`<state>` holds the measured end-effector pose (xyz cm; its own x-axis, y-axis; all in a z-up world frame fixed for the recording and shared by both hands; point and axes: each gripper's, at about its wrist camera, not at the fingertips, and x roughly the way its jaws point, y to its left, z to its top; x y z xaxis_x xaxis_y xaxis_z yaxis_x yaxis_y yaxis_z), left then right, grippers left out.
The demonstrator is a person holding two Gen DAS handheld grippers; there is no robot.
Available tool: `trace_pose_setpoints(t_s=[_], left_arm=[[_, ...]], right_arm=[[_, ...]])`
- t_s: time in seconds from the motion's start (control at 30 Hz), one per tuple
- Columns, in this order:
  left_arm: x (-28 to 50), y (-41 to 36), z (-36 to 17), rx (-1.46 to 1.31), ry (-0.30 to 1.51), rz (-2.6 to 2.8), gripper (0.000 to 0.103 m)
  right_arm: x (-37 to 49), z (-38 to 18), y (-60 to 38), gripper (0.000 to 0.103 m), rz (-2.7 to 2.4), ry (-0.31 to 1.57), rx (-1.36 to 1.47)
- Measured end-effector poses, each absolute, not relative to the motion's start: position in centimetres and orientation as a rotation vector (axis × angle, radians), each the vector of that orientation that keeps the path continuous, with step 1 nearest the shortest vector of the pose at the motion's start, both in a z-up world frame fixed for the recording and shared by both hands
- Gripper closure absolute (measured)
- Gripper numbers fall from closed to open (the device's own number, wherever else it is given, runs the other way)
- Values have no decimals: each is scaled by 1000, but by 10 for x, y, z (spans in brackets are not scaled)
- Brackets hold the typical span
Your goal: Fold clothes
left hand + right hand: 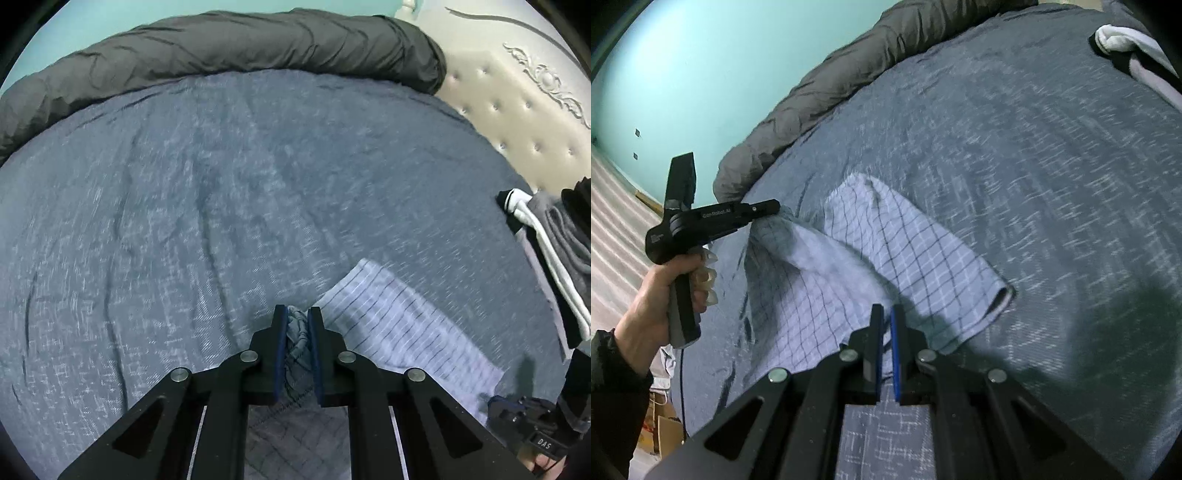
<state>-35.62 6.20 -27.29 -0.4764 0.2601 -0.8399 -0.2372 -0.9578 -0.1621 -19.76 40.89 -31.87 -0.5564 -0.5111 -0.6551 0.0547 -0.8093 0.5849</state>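
Observation:
A light blue checked garment [897, 258] lies partly lifted on the blue-grey bedspread [1034, 184]. My left gripper [297, 325] is shut on a bunched corner of it and holds that corner up; the cloth [399, 325] trails to the right. From the right wrist view the left gripper [768, 208] shows at the left, held by a hand. My right gripper [886, 325] is shut on the near edge of the same garment, with cloth pinched between its blue pads [896, 350].
A dark grey duvet [240, 48] is rolled along the bed's far side. A pile of grey, black and white clothes [554, 240] lies at the right by the padded headboard [517, 110]. A turquoise wall [701, 74] is behind.

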Motion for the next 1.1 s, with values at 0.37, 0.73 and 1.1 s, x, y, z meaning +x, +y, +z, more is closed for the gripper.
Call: trace_pose_setpoints(t_s=[0.37,0.73,1.1], left_arm=[[-369,99,-262,-1390,18,2461,92],[-361,86,-264,-1382,-8,2450,92],[-357,78,-260,-1357,-29,2463,92]], right_arm=[[-203,-326,421,97,-2382,-802,1253],[-215,-332,394,67,-2424,-669,1342],[-211,-326,381,101,-2435,-580,1321]])
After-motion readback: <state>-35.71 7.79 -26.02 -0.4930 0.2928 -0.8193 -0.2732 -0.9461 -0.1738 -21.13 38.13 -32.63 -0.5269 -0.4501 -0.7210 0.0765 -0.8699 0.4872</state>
